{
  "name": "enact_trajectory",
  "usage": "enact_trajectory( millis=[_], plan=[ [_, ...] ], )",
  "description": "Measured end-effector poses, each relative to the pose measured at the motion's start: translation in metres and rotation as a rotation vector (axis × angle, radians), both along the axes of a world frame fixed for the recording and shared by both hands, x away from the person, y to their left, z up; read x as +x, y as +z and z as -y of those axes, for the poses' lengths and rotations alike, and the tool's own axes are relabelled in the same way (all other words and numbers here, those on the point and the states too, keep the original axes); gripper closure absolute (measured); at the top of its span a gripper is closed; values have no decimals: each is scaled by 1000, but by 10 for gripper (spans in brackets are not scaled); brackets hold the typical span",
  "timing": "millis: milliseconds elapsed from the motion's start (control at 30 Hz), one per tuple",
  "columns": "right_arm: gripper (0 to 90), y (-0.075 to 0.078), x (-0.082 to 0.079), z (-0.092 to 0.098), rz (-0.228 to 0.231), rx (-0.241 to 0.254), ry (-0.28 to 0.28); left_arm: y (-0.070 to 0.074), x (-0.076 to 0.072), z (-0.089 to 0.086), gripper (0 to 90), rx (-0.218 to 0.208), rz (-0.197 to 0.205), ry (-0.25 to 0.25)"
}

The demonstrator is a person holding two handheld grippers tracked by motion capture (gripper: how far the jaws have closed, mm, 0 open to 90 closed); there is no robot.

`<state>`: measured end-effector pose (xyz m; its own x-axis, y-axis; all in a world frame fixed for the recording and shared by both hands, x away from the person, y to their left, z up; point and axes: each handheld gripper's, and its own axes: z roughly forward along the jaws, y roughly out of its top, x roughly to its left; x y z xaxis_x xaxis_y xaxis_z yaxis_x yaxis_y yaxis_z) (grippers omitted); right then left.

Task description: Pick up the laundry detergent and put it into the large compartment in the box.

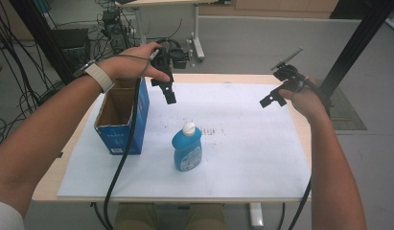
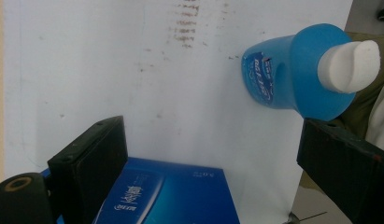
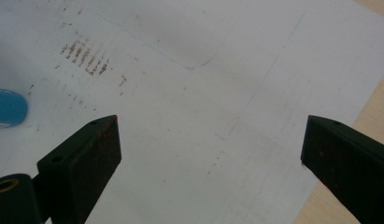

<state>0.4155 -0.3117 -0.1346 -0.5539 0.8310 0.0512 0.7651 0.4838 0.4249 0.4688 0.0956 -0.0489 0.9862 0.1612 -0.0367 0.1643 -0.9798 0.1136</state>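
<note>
One wooden worktop [image 1: 84,125] carries everything here, and a big white paper sheet [image 1: 252,153] covers most of its top, marked near the middle with a patch of small reddish-brown smudges [image 1: 214,130].

At the left part of the sheet stands an open blue cardboard box [image 1: 121,117], its flaps up and its brown inside showing; in the left gripper view its printed blue side lies low in the picture, between the jaws. Near the middle of the sheet, just right of the box and apart from it, a blue dish soap bottle [image 1: 187,146] stands upright with a white cap [image 1: 188,128] on top. In the left gripper view the bottle sits toward the upper right, above the right-hand jaw.

The left gripper [image 1: 168,93] hangs in the air over the far part of the sheet, beside the box's far corner, held in the person's left hand [image 1: 132,64], which wears a white wristband [image 1: 99,75]. Its jaws are spread wide with nothing between them. The right gripper [image 1: 272,99] is held above the sheet's far right area, well apart from the bottle, jaws likewise spread wide and empty.
</note>
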Motion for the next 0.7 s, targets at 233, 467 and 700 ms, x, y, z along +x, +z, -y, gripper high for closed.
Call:
enact_trajectory(
  millis=[233,467,700],
  plan=[
    [49,0,-1,-2,0,-2,7,2,-3,1,90,1,5,5],
    [50,0,-1,-4,-1,-8,10,5,-9,2,89,5,14,9],
    [50,-1,-1,-4,-3,-6,13,6,-10,1,89,6,15,14]
  ],
)
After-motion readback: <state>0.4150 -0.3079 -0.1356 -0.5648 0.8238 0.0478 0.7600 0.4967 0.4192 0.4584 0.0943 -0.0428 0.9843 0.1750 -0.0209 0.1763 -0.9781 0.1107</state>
